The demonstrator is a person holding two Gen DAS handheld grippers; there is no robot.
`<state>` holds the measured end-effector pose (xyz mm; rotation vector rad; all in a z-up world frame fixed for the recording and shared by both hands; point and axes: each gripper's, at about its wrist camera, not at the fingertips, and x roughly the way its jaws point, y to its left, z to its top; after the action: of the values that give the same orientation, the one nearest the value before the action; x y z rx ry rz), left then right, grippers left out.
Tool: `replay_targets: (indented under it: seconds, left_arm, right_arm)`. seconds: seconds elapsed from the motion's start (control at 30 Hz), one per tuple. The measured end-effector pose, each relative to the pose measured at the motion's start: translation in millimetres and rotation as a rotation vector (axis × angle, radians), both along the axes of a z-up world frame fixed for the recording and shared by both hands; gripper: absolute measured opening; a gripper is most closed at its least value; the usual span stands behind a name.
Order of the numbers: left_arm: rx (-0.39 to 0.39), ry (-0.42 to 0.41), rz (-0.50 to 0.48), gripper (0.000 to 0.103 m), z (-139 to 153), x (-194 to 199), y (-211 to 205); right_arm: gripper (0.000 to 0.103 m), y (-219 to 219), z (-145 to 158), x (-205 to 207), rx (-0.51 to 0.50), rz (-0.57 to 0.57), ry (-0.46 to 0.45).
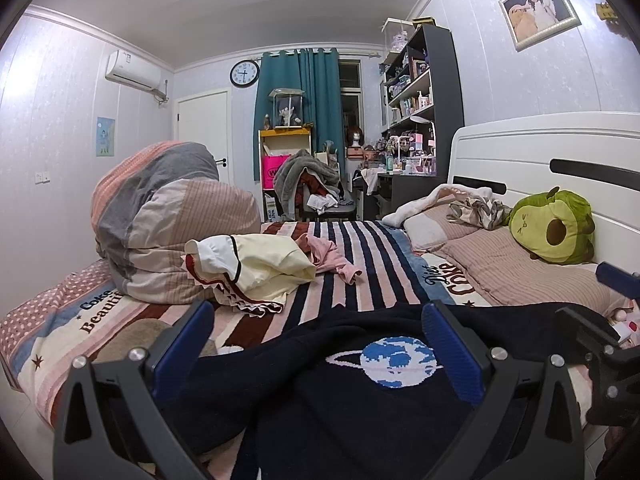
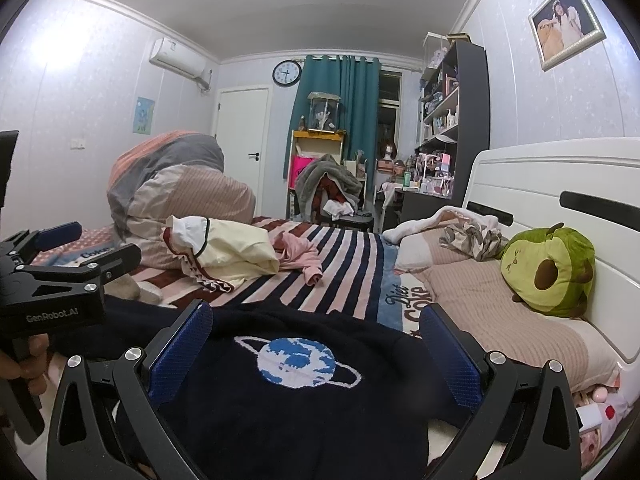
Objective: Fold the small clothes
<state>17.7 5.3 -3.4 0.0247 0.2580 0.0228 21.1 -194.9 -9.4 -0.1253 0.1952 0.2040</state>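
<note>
Both claws spread, navy sweater [image 1: 320, 408] between

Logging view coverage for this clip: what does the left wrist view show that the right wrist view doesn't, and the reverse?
Left wrist only: the right tongs entering at the right edge, open, and the "Beauti" lettering on the blanket.

Right wrist only: the left tongs from the side, open, with the hand gripping the handle.

Both: the navy sweater with its planet print spread between wide-open tongs, the cream garment, the pink garment, the avocado plush, the rolled duvet and the wall clock.
</note>
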Motion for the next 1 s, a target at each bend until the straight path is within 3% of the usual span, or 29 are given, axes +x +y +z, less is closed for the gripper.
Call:
replay_targets:
  seconds: [0.23, 0.47, 0.8, 0.9, 1.0]
  left_arm:
    - [-0.001, 0.003, -0.002, 0.102, -3, -2, 24]
    - [-0.038, 0.034, -0.004, 0.102, -16, -1, 82]
    - [-0.080, 0.120, 0.116, 0.101, -75, -17, 234]
    - [-0.094, 0.169, 0.137, 0.089, -95, -20, 264]
    - [-0.107, 0.209, 0.147, 0.085, -113, -25, 282]
  right_arm:
    - [0.102, 5, -17, 3, 0.028, -0.029, 0.084]
    - [0.102, 25, -22, 0, 0.002, 0.005, 0.112]
    - [0.102, 61, -30, 22, 0.016, 0.058, 0.218]
    - [0.102, 78, -31, 31, 0.003, 0.077, 0.237]
    - [0.102, 92, -33, 38, -0.006, 0.094, 0.249]
